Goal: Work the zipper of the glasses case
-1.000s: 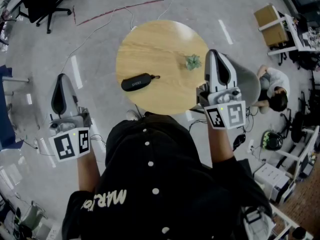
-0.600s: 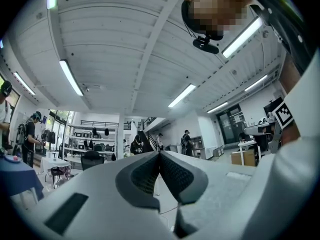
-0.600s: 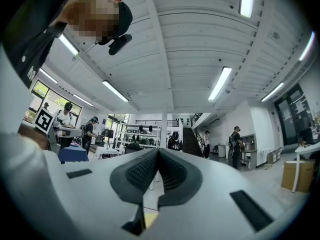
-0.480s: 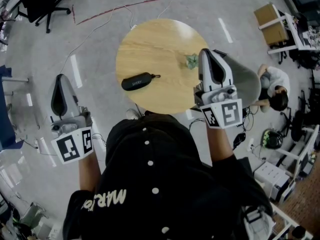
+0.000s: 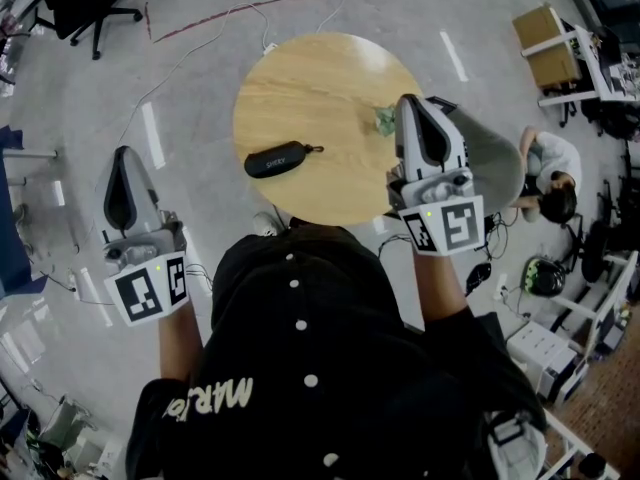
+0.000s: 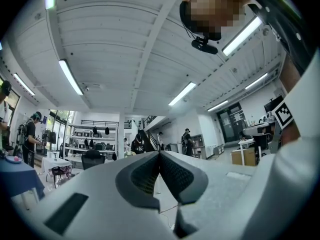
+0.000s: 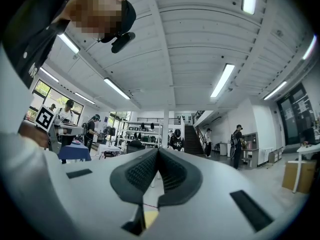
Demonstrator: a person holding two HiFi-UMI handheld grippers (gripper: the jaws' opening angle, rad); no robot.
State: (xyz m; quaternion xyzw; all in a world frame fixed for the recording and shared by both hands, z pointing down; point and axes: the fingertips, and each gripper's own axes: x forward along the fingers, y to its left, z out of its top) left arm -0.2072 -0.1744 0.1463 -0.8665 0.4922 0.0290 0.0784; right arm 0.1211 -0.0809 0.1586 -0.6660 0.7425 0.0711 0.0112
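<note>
A black glasses case (image 5: pixel 277 159) lies zipped on the left part of the round wooden table (image 5: pixel 310 78), its zipper pull (image 5: pixel 313 150) pointing right. My left gripper (image 5: pixel 122 154) hangs over the floor well left of the table, shut with nothing in it; in the left gripper view its pads (image 6: pixel 150 171) meet. My right gripper (image 5: pixel 413 103) is over the table's right edge, shut and holding nothing, far right of the case. In the right gripper view its pads (image 7: pixel 169 170) are pressed together. Both gripper views look out into the room, and the case does not show in them.
A small green thing (image 5: pixel 383 120) lies on the table, partly behind the right gripper. Cables (image 5: pixel 190 58) run over the floor at the table's left. A black office chair (image 5: pixel 80 3) stands far left; a seated person (image 5: pixel 545 180) and desks (image 5: pixel 560 53) are at the right.
My right gripper has shifted left and a little forward, over the table's right edge, and hides part of the green thing. The left gripper and the case have barely moved.
</note>
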